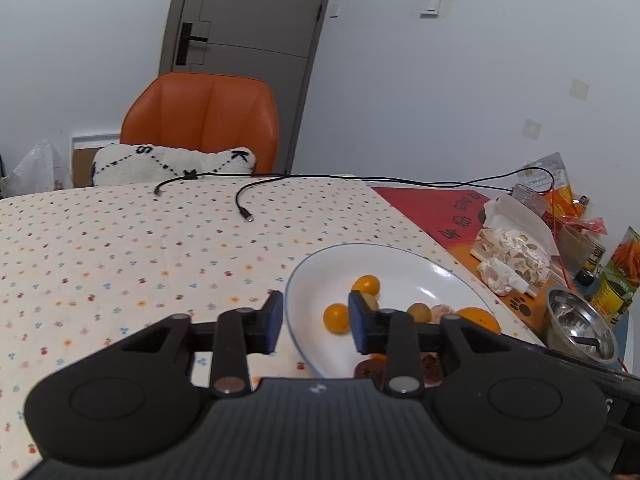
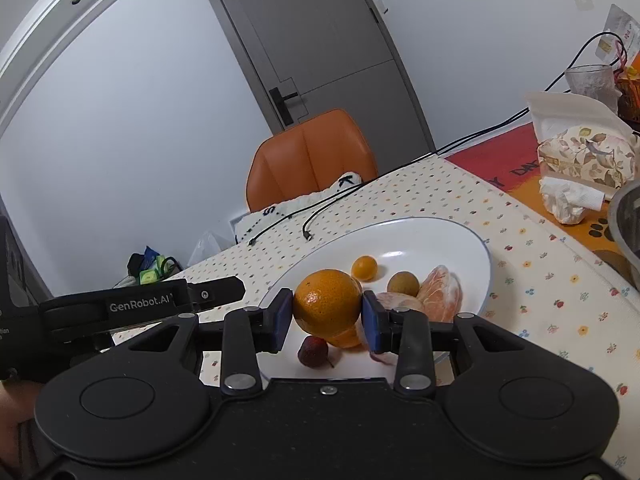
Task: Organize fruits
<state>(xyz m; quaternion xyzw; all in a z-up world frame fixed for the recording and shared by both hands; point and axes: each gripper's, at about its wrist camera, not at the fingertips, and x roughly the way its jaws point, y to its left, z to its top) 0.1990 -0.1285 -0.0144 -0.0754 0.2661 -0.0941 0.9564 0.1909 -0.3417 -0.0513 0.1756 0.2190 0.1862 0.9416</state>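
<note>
Right gripper level over the plate, jaws clamping an orange; left gripper empty (jaws wide).

White lettering reading "GenRobot.AI" was printed on the black body of the left gripper, seen from the right wrist view. The black letters "S" and "K" were stitched on the white cushion resting against the orange chair. Dark capitals, partly legible as "DAY", were carried on the red mat; its characters in the left wrist view were too blurred to be read
</note>
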